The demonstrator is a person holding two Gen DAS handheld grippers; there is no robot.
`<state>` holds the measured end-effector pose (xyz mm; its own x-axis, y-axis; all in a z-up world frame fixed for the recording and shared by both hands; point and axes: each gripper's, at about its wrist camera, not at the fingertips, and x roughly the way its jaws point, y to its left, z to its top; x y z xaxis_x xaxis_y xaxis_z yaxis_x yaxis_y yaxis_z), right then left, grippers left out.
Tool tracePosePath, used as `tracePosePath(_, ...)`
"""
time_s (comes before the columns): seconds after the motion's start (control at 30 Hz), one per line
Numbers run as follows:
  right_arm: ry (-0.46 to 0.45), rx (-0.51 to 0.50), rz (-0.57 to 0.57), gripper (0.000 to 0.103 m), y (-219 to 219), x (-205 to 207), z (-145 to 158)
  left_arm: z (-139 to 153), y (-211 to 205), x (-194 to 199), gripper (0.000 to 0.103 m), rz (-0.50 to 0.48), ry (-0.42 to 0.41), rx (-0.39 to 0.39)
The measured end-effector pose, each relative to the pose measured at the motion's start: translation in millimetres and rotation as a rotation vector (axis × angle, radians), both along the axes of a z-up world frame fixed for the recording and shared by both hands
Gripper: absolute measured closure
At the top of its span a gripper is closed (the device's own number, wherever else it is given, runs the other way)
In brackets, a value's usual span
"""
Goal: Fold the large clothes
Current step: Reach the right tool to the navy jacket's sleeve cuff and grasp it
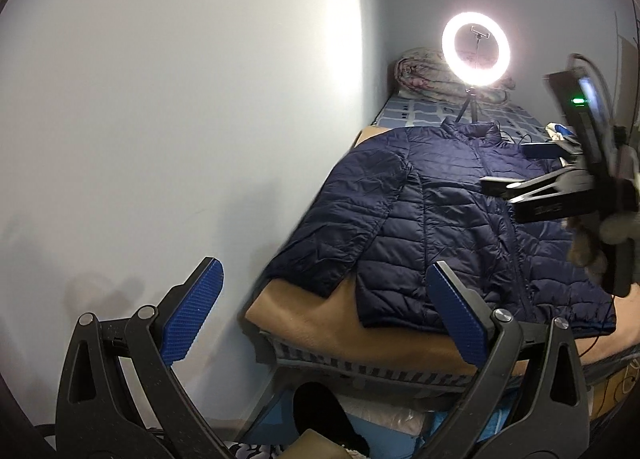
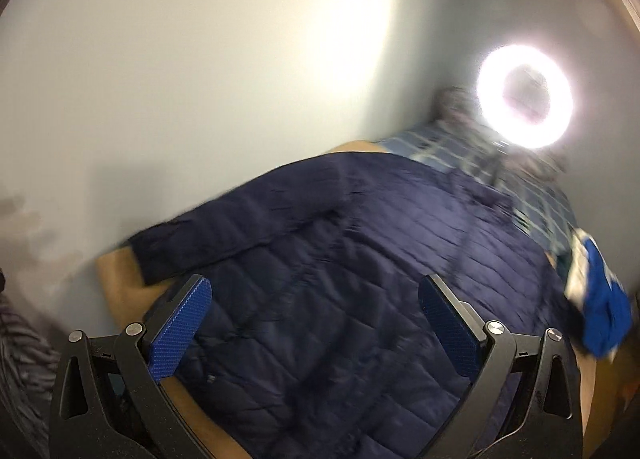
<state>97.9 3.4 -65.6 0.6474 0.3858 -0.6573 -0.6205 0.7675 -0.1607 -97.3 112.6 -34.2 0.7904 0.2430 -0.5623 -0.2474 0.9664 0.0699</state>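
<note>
Across the tan blanket-covered bed (image 1: 320,329) lies a navy quilted puffer jacket (image 1: 448,219), spread flat and front-up with its zip running down the middle, collar toward the far end and hem toward the near edge; its left sleeve (image 1: 352,211) angles down beside the pale wall (image 1: 160,99), the cuff close to the bed's near left corner. Laid out this way, the garment looks ready for a first fold, and no fold is visible yet. The left gripper (image 1: 324,311) hangs short of the near edge, jaws spread wide and empty, seemingly lined up between the sleeve cuff and the hem. The right gripper (image 2: 316,323) is likewise released and holds nothing, hovering over the jacket's lower body (its view is blurred, so finer detail is lost); from the left wrist view it shows at the right, above the jacket's right side. A glowing white ring light on a small tripod (image 1: 476,55) stands at the far end, probably to light the work, in front of a rolled patterned quilt (image 1: 424,71).
</note>
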Motion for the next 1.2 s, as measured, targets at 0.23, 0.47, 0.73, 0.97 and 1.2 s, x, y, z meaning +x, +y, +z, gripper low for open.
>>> tracePosePath(0.23,0.049,-0.072,0.115,0.004,53.0,2.4,-19.9,0.7,1.8,-2.8,0.000,0.000,-0.004,0.013)
tracePosePath(0.47,0.053,-0.136,0.191,0.009,87.2,3.0,-34.5,-1.1,11.3,-3.3,0.000,0.027,0.002,0.008)
tracePosePath(0.73,0.088,-0.166,0.254,0.019,119.8,4.3,-53.2,-6.0,26.9,-8.6,0.000,0.049,0.012,0.011)
tracePosePath(0.97,0.119,-0.209,0.346,0.026,151.0,-4.8,-74.6,-9.4,36.0,-11.1,0.000,0.060,0.010,-0.001)
tracePosePath(1.2,0.189,-0.237,0.429,0.034,181.8,-9.7,-100.5,-17.6,42.9,-10.9,0.002,0.066,0.037,-0.002)
